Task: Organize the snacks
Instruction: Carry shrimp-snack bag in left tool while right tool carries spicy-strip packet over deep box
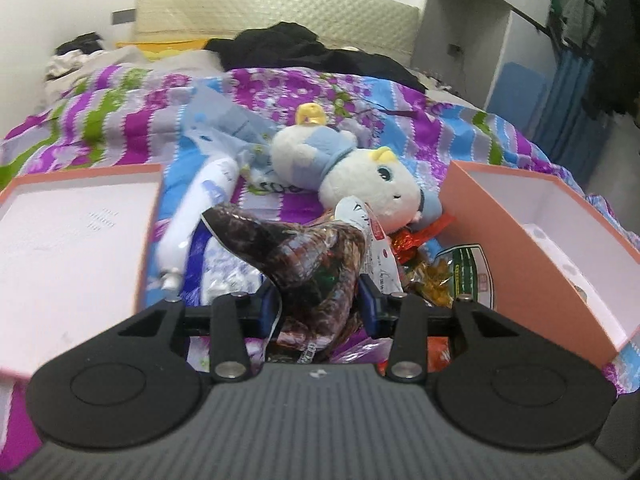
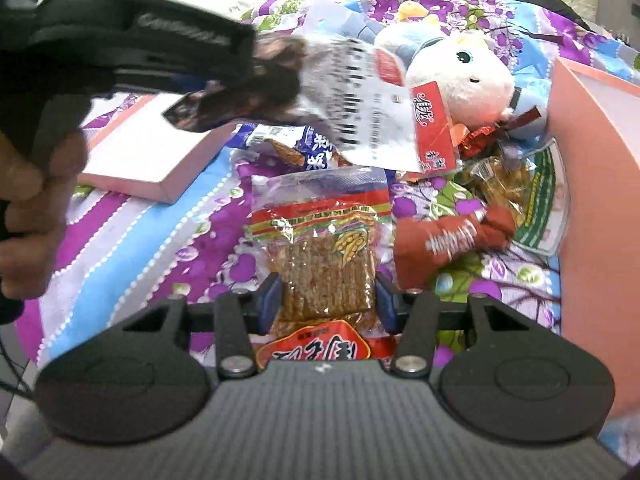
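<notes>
On a purple, blue and green floral bedspread (image 1: 132, 128), two pink boxes with white insides: one shallow box (image 1: 60, 236) at left, bare inside, and one deeper box (image 1: 496, 236) at right, holding a white item at its far side, too little shown to name. Between them, a loose heap of snacks beside one white-and-blue plush toy (image 1: 372, 176) lying on its side. Clamped in the left gripper (image 1: 318, 304), pads pressed to both sides and lifted off the bedding, one dark brown snack bag (image 1: 308, 264). Clamped in the right gripper (image 2: 326, 300), one clear packet of brown spicy strips (image 2: 324, 256) with a red and yellow label, its far end against the bedspread. Seen from the right wrist, the left gripper high at upper left, gripped by a hand (image 2: 28, 200), the dark bag's white printed back dangling over the pile. Left lying: one blue-and-white packet (image 2: 296, 148), one rust-red pouch (image 2: 444, 240), one green-bordered bag of golden snacks (image 2: 532, 204) touching the deeper box's wall, one white tube (image 1: 200, 216) near the shallow box, and one red foil sweet (image 1: 406, 244). Dark clothing (image 1: 320, 52) heaped at the headboard.
</notes>
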Action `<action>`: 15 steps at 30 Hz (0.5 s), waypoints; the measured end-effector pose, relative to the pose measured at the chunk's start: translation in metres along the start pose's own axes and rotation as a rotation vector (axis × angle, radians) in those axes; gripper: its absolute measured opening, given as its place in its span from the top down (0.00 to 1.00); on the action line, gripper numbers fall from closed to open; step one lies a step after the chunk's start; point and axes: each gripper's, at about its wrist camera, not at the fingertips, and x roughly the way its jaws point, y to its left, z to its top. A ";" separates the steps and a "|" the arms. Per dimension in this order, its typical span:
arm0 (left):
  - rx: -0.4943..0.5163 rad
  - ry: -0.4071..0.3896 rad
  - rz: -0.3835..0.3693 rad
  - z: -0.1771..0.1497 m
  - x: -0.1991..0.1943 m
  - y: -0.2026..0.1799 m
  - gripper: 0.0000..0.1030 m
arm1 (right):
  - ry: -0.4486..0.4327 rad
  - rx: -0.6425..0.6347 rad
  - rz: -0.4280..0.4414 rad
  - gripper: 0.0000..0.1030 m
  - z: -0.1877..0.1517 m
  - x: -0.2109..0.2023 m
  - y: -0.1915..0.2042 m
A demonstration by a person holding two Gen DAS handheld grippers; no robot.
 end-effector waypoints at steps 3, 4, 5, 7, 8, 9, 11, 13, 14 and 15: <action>-0.025 -0.005 0.030 -0.010 -0.021 0.005 0.55 | -0.008 0.028 -0.016 0.50 -0.005 -0.010 0.002; -0.032 -0.006 0.037 -0.013 -0.026 0.006 0.55 | -0.010 0.042 -0.023 0.50 -0.007 -0.013 0.001; -0.040 -0.008 0.044 -0.017 -0.032 0.007 0.56 | -0.012 0.055 -0.030 0.50 -0.008 -0.016 0.000; -0.048 -0.013 0.067 -0.024 -0.043 0.008 0.56 | -0.013 0.067 -0.045 0.50 -0.012 -0.022 0.001; -0.049 -0.014 0.084 -0.027 -0.047 0.008 0.56 | -0.012 0.072 -0.049 0.50 -0.014 -0.025 0.000; -0.058 -0.011 0.095 -0.030 -0.052 0.009 0.56 | -0.012 0.081 -0.051 0.50 -0.015 -0.027 -0.001; -0.081 -0.005 0.097 -0.038 -0.061 0.009 0.56 | -0.014 0.101 -0.053 0.50 -0.018 -0.033 -0.003; -0.080 0.005 0.119 -0.045 -0.067 0.006 0.56 | -0.016 0.115 -0.063 0.50 -0.019 -0.040 -0.004; -0.088 0.010 0.125 -0.048 -0.071 0.005 0.57 | -0.018 0.117 -0.069 0.50 -0.019 -0.042 -0.003; -0.103 0.015 0.124 -0.051 -0.076 0.005 0.57 | -0.020 0.120 -0.076 0.50 -0.018 -0.045 -0.004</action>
